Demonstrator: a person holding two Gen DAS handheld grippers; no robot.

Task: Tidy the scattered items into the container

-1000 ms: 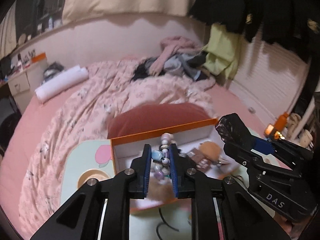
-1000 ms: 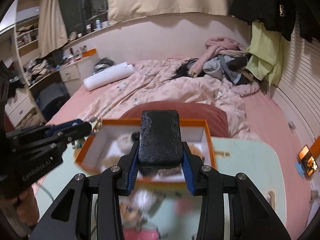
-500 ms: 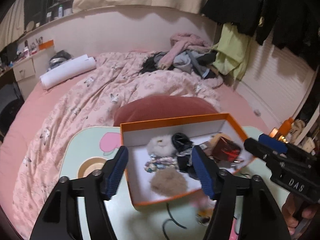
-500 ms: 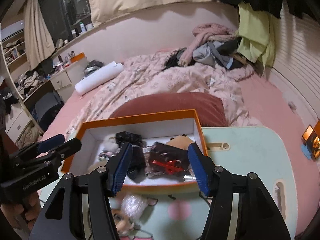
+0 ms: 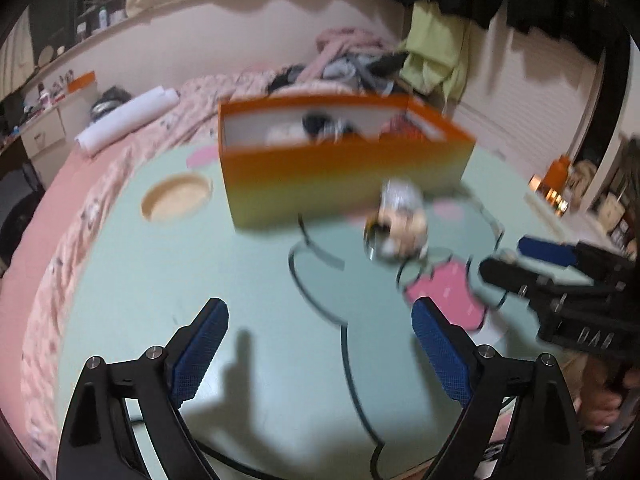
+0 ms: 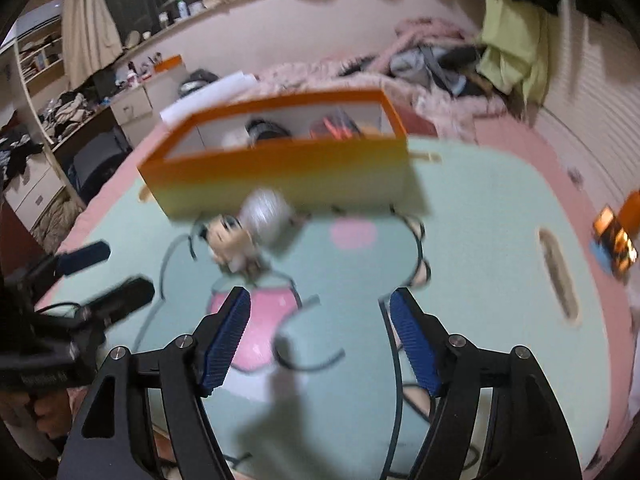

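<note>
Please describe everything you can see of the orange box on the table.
The orange box is an open rectangular carton without a lid, looking like cardboard, orange outside and white inside. It stands upright on the pale green table, toward its far side. Blurred items lie inside, one dark, one red. A small doll-like item lies just before its front wall; contact is unclear.

Pink bed [image 5: 132, 148] (clothes piled); drawers [image 6: 132, 108] left; dim rm
</note>
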